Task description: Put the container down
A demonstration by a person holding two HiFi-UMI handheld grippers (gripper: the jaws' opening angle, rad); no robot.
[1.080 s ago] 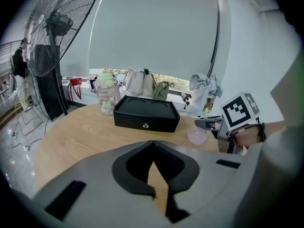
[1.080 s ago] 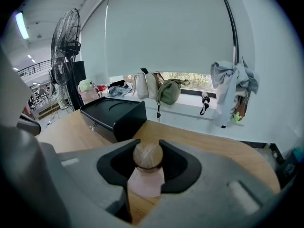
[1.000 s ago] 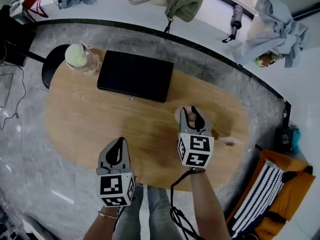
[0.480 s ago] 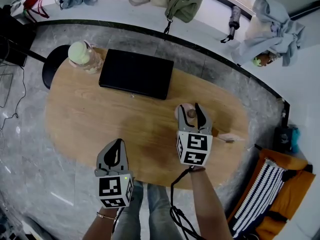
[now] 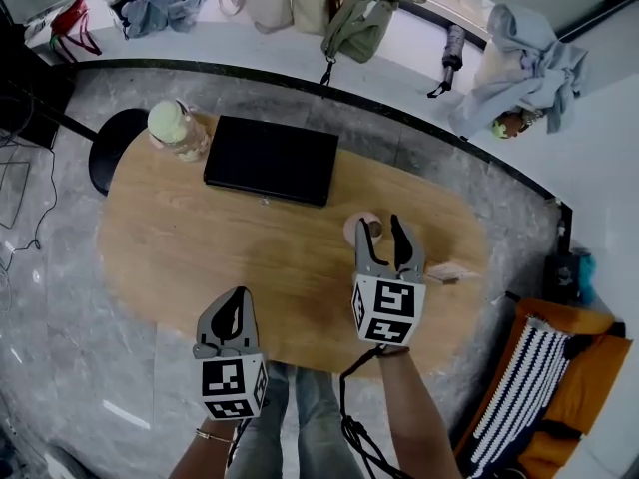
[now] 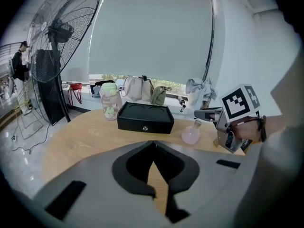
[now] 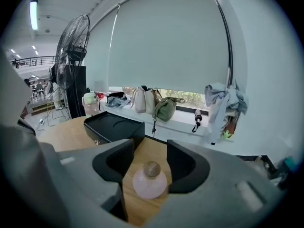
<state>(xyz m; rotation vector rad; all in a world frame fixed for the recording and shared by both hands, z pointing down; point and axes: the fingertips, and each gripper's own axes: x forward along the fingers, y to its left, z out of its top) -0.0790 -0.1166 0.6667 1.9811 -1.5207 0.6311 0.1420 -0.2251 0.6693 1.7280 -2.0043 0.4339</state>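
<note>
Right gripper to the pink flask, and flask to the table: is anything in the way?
Nothing visible stands in the way. The pink flask already stands upright on the table. The right gripper hangs just above it; its fingers have just been opening and grip nothing, and the flask shows below the gap.

Even window daylight, soft shadows, fisheye-warped edges

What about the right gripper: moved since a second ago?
Yes. The right gripper has pulled up and back from the flask, toward the table's near edge. Its jaws have just been opening, and the flask stands loose between them.
</note>
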